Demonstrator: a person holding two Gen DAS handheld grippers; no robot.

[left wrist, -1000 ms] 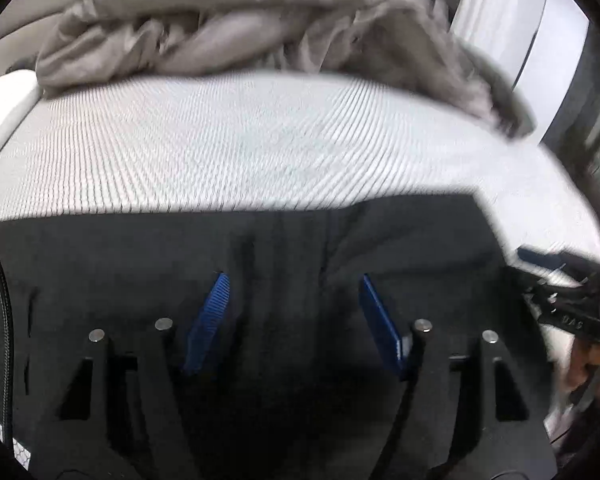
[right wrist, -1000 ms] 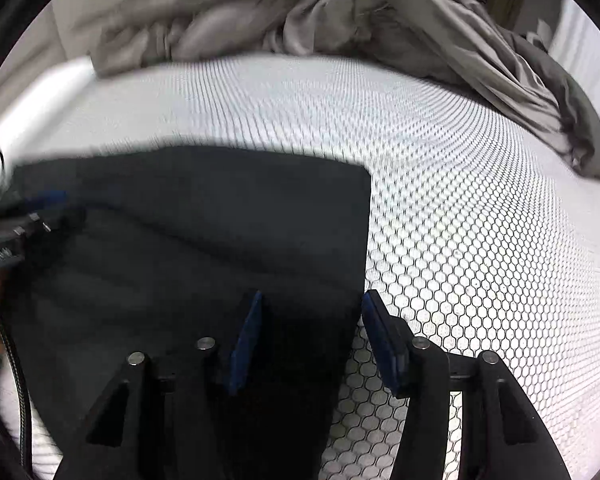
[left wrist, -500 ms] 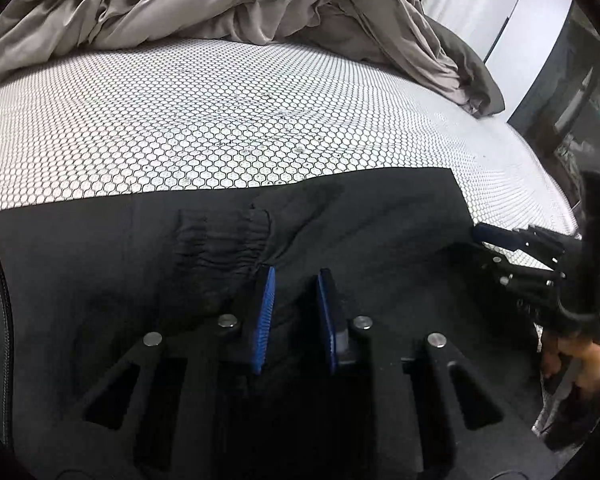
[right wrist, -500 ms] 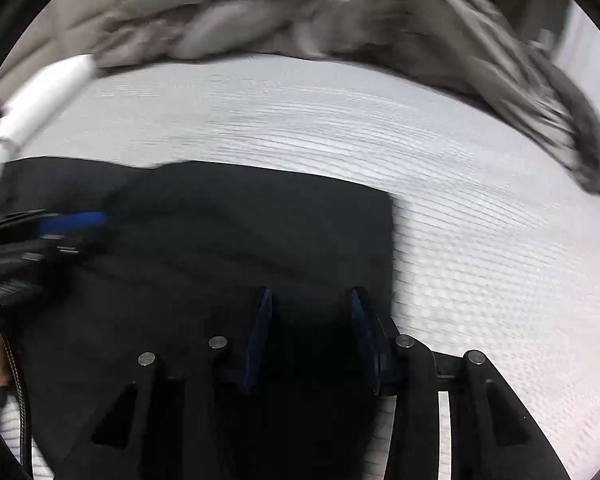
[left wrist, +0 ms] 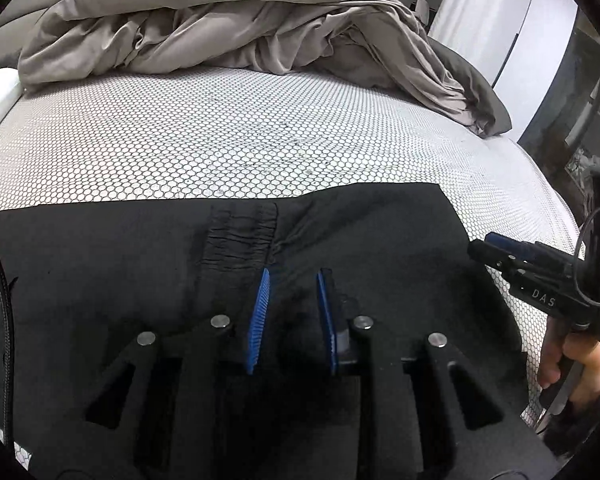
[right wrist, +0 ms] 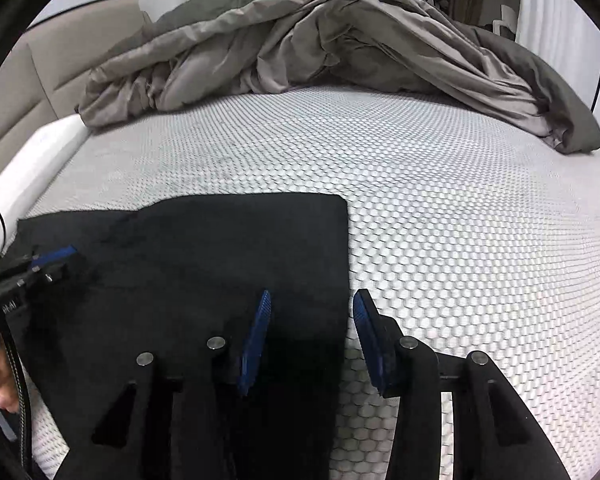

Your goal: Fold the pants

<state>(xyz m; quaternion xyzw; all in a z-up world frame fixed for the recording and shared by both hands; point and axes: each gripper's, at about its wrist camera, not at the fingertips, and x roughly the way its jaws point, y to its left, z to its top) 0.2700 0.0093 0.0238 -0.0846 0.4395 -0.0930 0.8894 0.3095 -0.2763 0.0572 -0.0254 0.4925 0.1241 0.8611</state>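
We find the pants (left wrist: 140,280) lying crosswise beneath both grippers: our left gripper (left wrist: 292,300) has its narrow jaws over the gathered waistband (left wrist: 240,240), whether pinching cloth we cannot tell, while our right gripper (right wrist: 312,320) is spread astride the side edge.

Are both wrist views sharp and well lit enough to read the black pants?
Left wrist view: sharp, strong fisheye bend; the pants read nearly flat black, with only the gathered waistband showing. Right wrist view: slightly soft, mattress pattern smeared, pants featureless.

One pair of black pants (left wrist: 140,280), one rumpled grey duvet (left wrist: 228,28), two grippers; seemingly one mattress (left wrist: 180,152).
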